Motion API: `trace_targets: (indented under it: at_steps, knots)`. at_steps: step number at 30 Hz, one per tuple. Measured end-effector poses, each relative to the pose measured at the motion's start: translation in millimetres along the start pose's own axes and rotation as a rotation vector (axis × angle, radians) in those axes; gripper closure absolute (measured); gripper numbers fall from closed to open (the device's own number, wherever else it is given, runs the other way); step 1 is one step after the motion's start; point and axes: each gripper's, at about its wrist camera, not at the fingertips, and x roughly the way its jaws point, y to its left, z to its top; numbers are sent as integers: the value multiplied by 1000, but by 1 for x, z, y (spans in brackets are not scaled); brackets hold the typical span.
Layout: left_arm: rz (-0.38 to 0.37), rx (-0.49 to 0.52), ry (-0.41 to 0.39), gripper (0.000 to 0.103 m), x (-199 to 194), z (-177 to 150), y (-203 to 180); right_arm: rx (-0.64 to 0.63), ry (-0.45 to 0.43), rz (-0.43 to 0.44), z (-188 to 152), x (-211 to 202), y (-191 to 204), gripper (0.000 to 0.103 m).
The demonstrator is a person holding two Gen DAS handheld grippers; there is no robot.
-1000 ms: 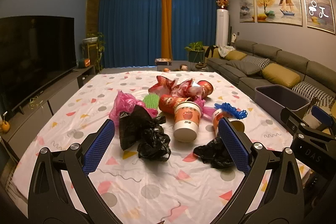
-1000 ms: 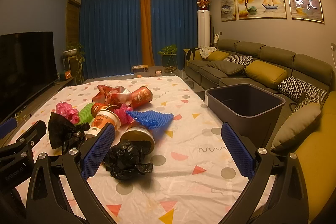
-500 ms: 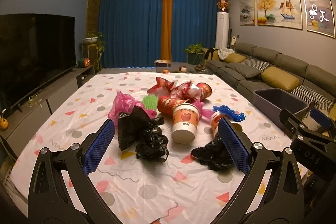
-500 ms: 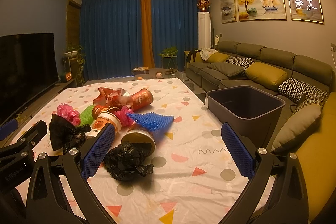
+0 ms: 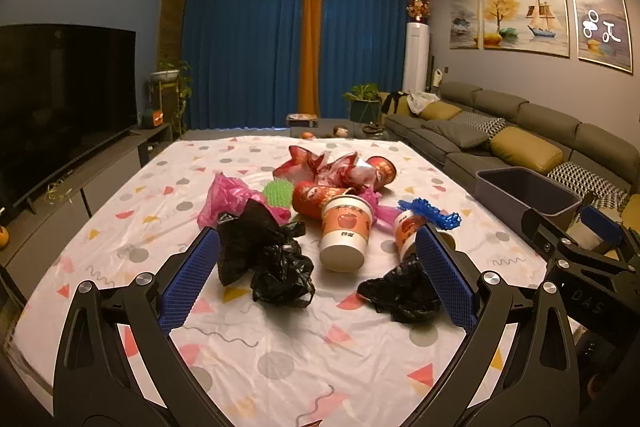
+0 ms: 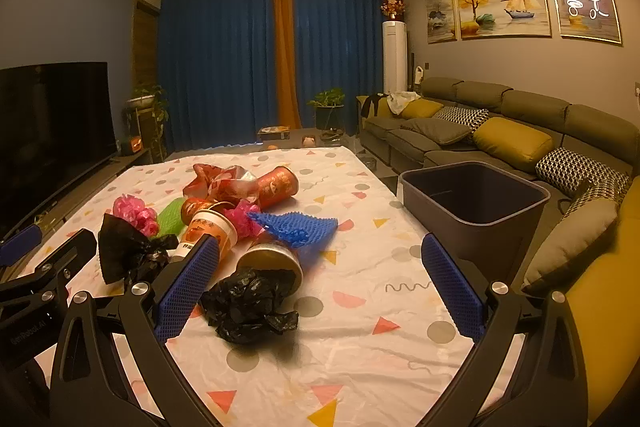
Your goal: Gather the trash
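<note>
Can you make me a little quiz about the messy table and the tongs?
1. True or false: the grey bin already has trash in it.
2. Which lies nearest the right tongs? A) black bag B) pink bag C) blue foam net
3. Fill in: the left tongs are ____, holding nothing.

Key: 1 false, it looks empty. 2 A. 3 open.
</note>
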Motion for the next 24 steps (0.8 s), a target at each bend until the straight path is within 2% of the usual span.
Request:
trace_targets:
  at_steps: [9, 13, 16, 21, 24]
  knots:
    - [-35, -38, -29, 11, 2, -4, 16, -7, 0, 26, -4, 4, 4, 5]
    - [-17, -27, -26, 11, 8, -7, 22, -6, 9, 39, -7, 9, 6, 5]
    - [-8, -38, -6, 15, 16, -10, 32, -10, 14, 46, -10, 14, 7, 5]
    - [19, -82, 43, 28, 35, -17, 55, -17, 34, 60, -17, 25, 10, 11]
    - [31, -95, 57, 29, 41, -20, 62, -15, 53, 76, -22, 34, 13, 14]
